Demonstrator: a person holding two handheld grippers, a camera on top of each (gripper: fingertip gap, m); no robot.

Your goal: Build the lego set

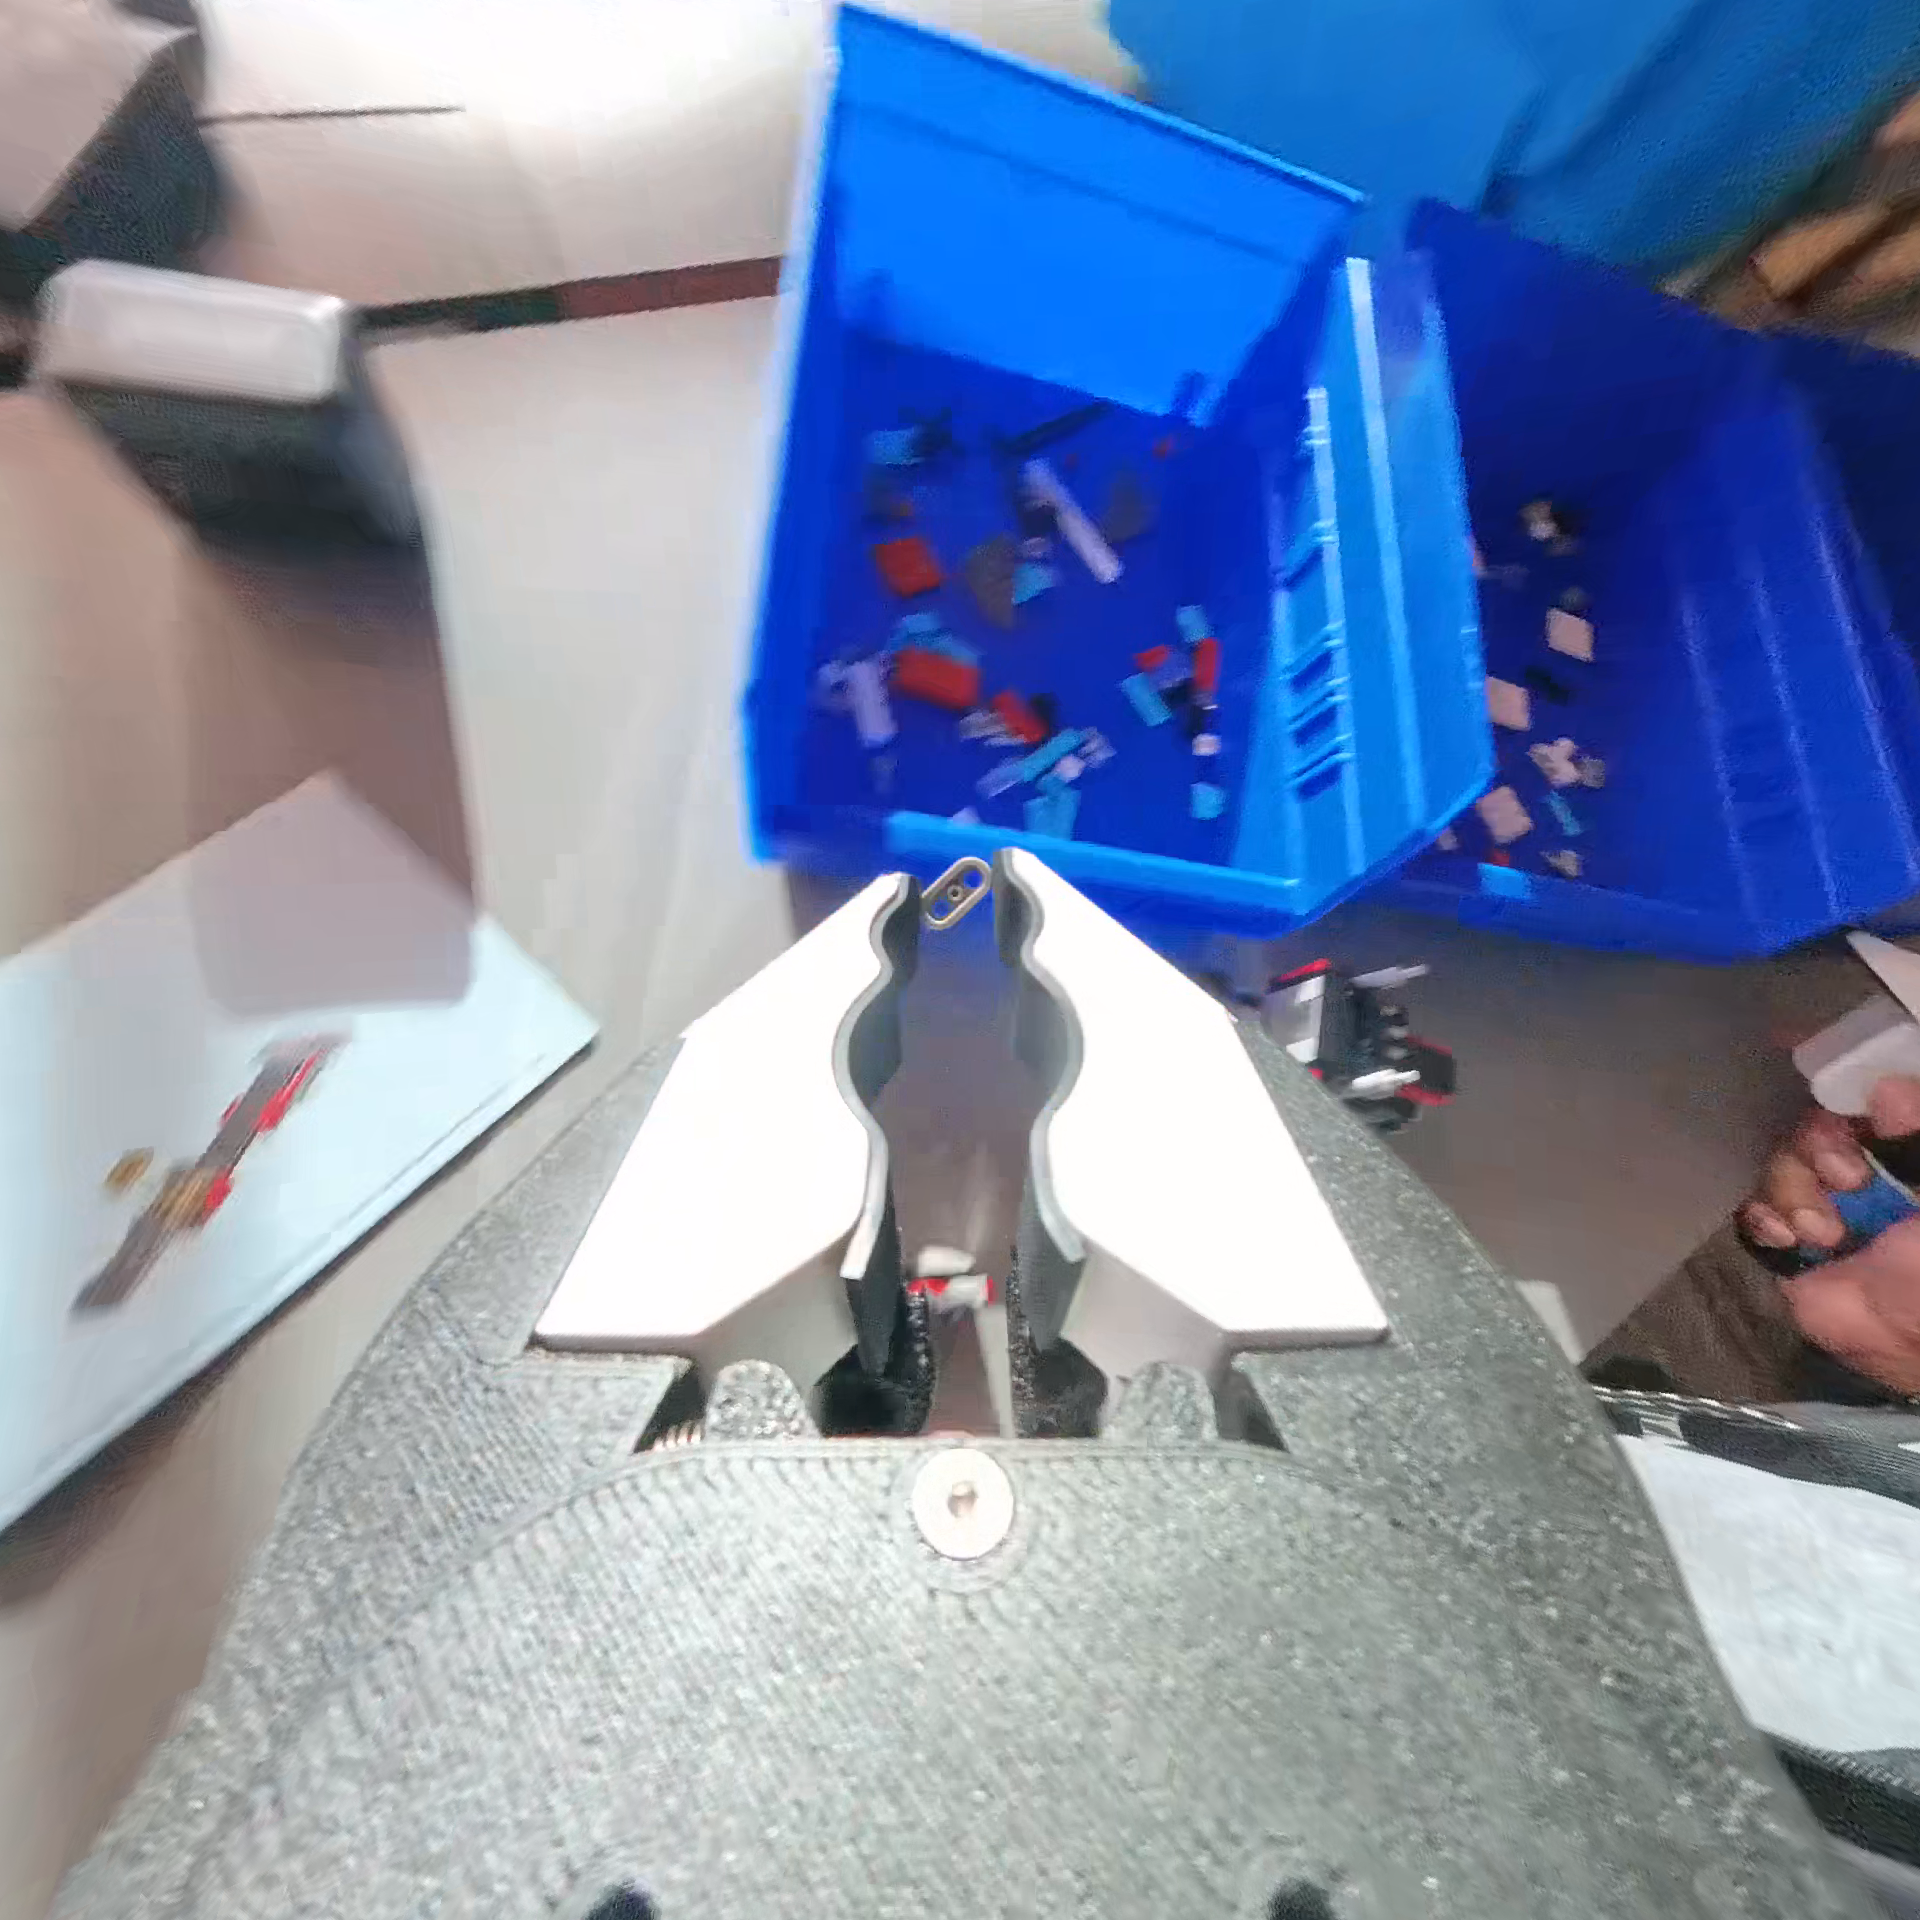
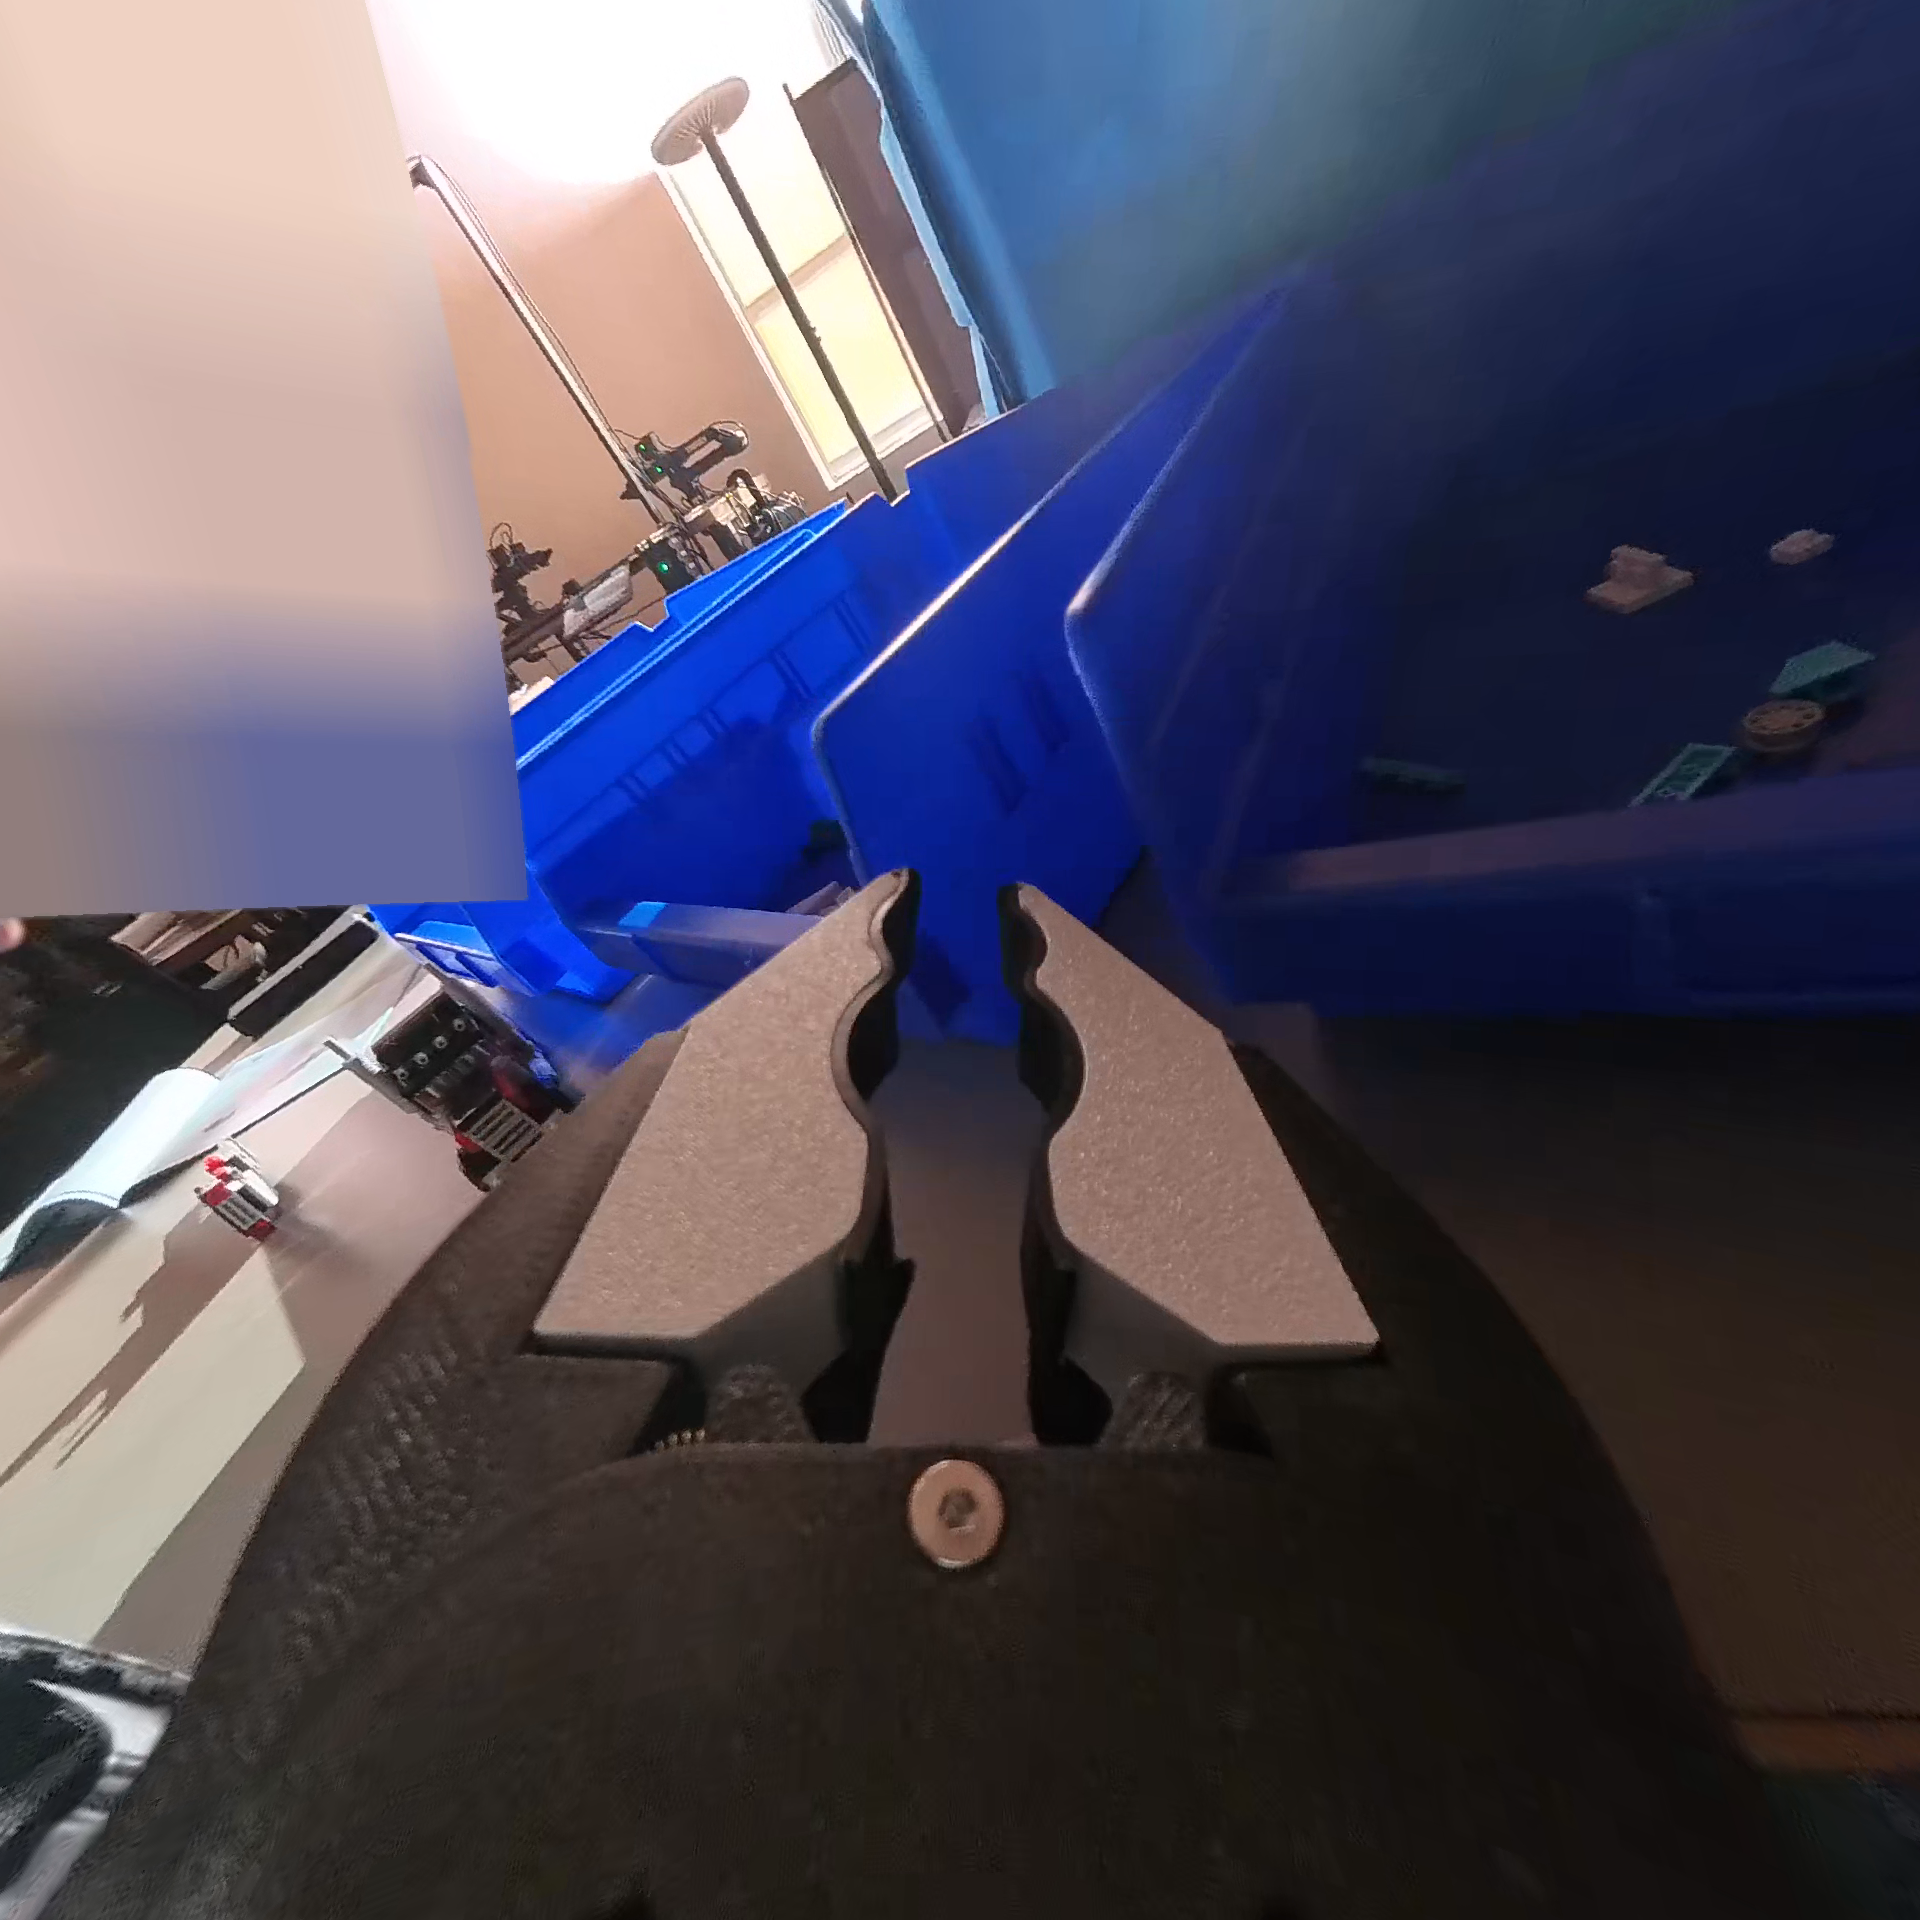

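My left gripper (image 1: 957, 896) hovers before the front rim of a blue bin (image 1: 1091, 868). It is shut on a small grey oval link piece (image 1: 956, 897) pinched at its white fingertips. The bin holds several loose red, teal, grey and white lego pieces (image 1: 935, 670). A partly built black, red and white lego model (image 1: 1361, 1039) stands on the table right of the gripper. My right gripper (image 2: 958, 904) is slightly open and empty, low over the table before a blue bin's wall (image 2: 935, 790). The model also shows in the right wrist view (image 2: 468, 1091), with a small red-white sub-build (image 2: 241, 1195) near it.
A second blue bin (image 1: 1714, 914) with tan and dark pieces stands at the right; it shows in the right wrist view (image 2: 1558, 914) with a wheel (image 2: 1782, 722) inside. An open instruction booklet (image 1: 260, 1091) lies left. A person's hand (image 1: 1839, 1236) is at the right edge. Left tips to right tips: about 45 cm.
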